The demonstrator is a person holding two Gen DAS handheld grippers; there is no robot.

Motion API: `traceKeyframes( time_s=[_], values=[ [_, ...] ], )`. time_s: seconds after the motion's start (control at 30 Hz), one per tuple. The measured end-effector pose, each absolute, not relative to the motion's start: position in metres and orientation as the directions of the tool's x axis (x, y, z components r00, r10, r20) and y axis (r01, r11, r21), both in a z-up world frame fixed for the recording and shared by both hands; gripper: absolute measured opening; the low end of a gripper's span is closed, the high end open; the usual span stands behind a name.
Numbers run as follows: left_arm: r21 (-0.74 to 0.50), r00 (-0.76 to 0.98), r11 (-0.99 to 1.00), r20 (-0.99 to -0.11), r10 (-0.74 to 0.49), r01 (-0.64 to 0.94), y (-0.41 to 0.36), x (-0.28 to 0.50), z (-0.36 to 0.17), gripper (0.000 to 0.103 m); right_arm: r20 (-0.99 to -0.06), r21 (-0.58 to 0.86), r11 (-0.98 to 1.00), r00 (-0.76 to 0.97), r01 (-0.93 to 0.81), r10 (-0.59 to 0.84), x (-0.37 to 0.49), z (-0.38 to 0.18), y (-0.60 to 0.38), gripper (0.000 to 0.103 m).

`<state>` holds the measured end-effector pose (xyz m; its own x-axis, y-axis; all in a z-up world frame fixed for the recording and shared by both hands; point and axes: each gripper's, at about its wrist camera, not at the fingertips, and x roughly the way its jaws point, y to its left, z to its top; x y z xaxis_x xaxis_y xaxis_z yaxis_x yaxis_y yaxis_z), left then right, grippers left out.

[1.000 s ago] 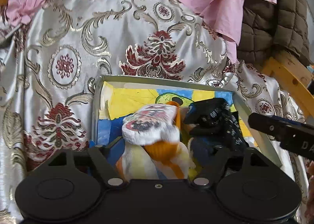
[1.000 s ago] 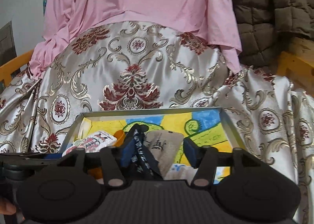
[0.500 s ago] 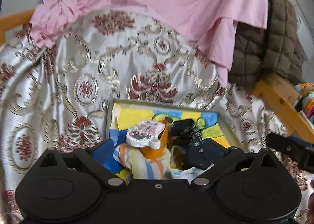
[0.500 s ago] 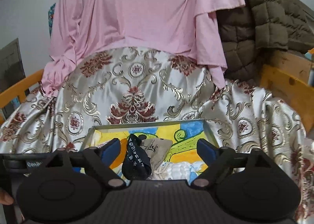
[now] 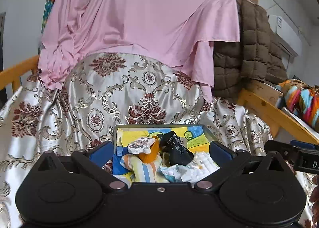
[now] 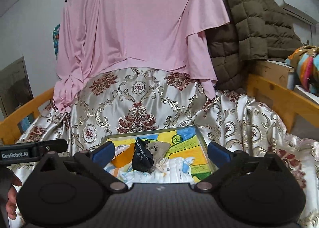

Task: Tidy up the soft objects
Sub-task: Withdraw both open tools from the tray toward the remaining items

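Note:
A metal tray [image 5: 119, 128] with a bright painted lining lies on the satin cloth and holds several soft items. In it are an orange sock [image 5: 152, 152] with a white patterned toe, a black sock [image 5: 176, 149], a striped sock [image 5: 143, 168] and white cloth [image 5: 191, 168]. My left gripper [image 5: 159, 151] hovers on the near side of the tray, its jaws opening with nothing pressed between them. In the right wrist view my right gripper [image 6: 161, 153] is also opening and holds nothing. Beyond it the black sock [image 6: 141, 157] leans on a beige sock [image 6: 160, 148] in the tray [image 6: 201, 141].
Gold and maroon satin cloth [image 5: 99, 98] covers the surface. A pink garment [image 5: 139, 18] and a brown quilted jacket [image 5: 253, 48] hang behind. Wooden rails [image 5: 267, 108] run along both sides. A striped bundle [image 5: 303, 100] sits at the right. A hand [image 6: 12, 198] shows at the lower left.
Both grippers have drawn back and upward from the tray while their jaws widened. The orange sock and the black sock, earlier between the fingers, now lie free in the tray.

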<state>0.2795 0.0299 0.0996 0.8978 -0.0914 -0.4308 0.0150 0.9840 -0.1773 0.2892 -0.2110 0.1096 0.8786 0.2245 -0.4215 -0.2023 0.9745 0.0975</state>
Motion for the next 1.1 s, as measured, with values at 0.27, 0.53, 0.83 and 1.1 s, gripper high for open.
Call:
traceKeyframes(
  time_s=[0.27,0.53,0.83,1.1],
  values=[
    [-0.175,0.909,0.984,-0.403,-0.107,0.038,0.020,0.220,0.103,0.102,-0.408,0.084,0.973,0.883,-0.217,0.232,0.235,0.122,-0.222,0.103],
    [-0.132,0.901,0.990,-0.424,-0.094,0.041,0.015,0.176,0.089,0.102,-0.379,0.086,0.975,0.898,-0.206,0.224,0.184,0.119,-0.225,0.103],
    [-0.105,0.899,0.994,-0.435,-0.047,0.001,0.017,0.141,0.077,0.102,-0.351,0.067,0.979,0.914,-0.192,0.203,0.144,0.107,-0.219,0.103],
    [-0.081,0.855,0.997,-0.517,-0.035,-0.008,0.020,0.117,0.055,0.102,-0.348,0.048,0.985,0.922,-0.165,0.171,0.111,0.084,-0.212,0.103]
  ],
)
